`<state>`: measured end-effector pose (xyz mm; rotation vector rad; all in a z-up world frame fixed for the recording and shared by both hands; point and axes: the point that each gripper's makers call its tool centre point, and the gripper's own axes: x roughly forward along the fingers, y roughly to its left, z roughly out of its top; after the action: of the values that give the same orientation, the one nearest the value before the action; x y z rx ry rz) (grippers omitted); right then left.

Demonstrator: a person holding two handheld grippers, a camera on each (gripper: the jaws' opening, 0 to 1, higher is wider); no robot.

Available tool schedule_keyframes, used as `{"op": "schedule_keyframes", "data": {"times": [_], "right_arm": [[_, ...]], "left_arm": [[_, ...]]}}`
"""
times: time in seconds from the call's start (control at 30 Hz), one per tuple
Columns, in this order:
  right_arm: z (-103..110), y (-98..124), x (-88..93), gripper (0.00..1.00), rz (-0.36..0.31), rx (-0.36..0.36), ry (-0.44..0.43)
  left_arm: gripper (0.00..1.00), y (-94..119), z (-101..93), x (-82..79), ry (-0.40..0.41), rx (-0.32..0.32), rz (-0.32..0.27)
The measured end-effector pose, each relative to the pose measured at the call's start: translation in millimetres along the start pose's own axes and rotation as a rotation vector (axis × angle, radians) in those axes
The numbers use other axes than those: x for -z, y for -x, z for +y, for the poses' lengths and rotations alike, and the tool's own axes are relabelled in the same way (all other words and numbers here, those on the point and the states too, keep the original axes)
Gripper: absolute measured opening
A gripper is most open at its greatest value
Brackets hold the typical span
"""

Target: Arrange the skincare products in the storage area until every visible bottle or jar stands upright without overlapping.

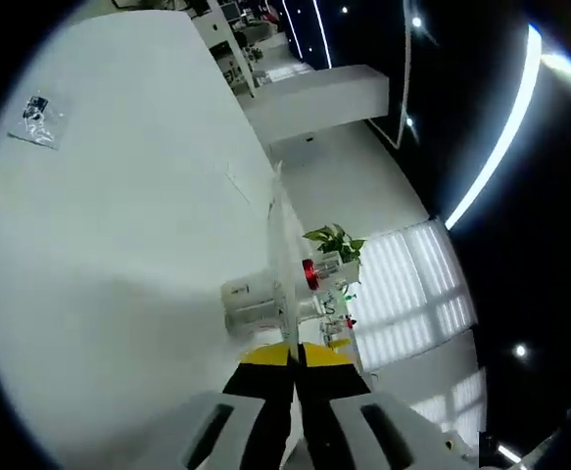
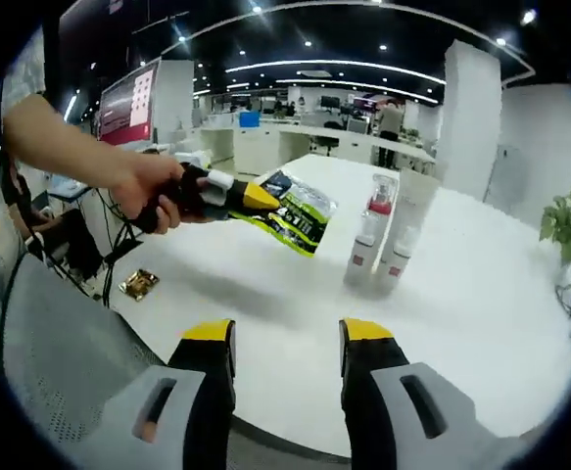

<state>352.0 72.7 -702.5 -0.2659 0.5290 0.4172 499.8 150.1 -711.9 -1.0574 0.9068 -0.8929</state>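
In the right gripper view a hand holds my left gripper (image 2: pixel 261 201) over the white table (image 2: pixel 265 284), shut on a green and black sachet (image 2: pixel 300 217). Right of the sachet stand two small white bottles (image 2: pixel 363 257) with a taller red-collared bottle (image 2: pixel 377 201) and a white tube (image 2: pixel 417 201) behind them, all upright. My right gripper (image 2: pixel 287 338) is open near the table's front edge, holding nothing. In the left gripper view my left gripper (image 1: pixel 295 354) has its yellow tips pressed together on the sachet (image 1: pixel 278 245), seen edge-on. Beyond it are white bottles (image 1: pixel 251 304) and a red cap (image 1: pixel 309 274).
A potted plant (image 2: pixel 564 225) sits at the table's right side, also the plant (image 1: pixel 336 240) past the bottles. A small clear bag (image 1: pixel 35 117) lies far off on the table (image 1: pixel 118 245). A grey mesh chair (image 2: pixel 50 372) stands at the near left, with a small gold item (image 2: pixel 140 284) beside it.
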Motion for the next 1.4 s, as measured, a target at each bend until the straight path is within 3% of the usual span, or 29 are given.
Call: {"op": "schedule_keyframes", "data": {"times": [0.1,0.2,0.4,0.47,0.67,0.73,0.83,0.97,1.0,1.2,1.4], "right_arm": [[4,2,1.1,0.4,-0.003,-0.019,-0.01],[6,-2,9.7,0.37,0.044,-0.041,-0.041],[6,-3,12.9,0.34,0.056,-0.045,-0.036],[6,-3,14.4,0.31,0.064,-0.054,-0.059],[6,-5,19.1,0.3,0.083,-0.059,-0.073],[6,-5,21.6,0.3,0.095,-0.063,-0.067],[7,-6,23.2,0.29,0.103,-0.074,-0.071],[9,-6,24.5,0.29,0.111,-0.084,-0.067],[10,-6,25.0,0.29,0.113,-0.088,-0.066],[12,-6,25.1,0.29,0.115,-0.096,-0.06],[13,-6,28.5,0.29,0.131,-0.096,-0.041]], "left_arm": [[0.01,-14,9.3,-5.3,-0.017,-0.024,0.032],[0.01,-26,20.8,-8.9,-0.03,-0.051,0.057],[0.01,-42,48.8,-8.4,0.013,-0.101,0.089],[0.01,-44,65.2,-5.1,-0.022,-0.171,0.122],[0.01,-56,78.3,-2.6,0.008,-0.193,0.13],[0.01,-56,87.4,-5.9,-0.021,-0.263,0.123],[0.02,-61,84.4,-7.5,0.013,-0.264,0.107],[0.05,-60,89.3,-6.2,-0.062,-0.337,0.149],[0.05,-61,84.1,-7.2,-0.061,-0.313,0.148],[0.07,-54,91.7,-9.6,-0.088,-0.362,0.166],[0.19,-49,86.0,-7.2,-0.084,-0.372,0.211]]}}
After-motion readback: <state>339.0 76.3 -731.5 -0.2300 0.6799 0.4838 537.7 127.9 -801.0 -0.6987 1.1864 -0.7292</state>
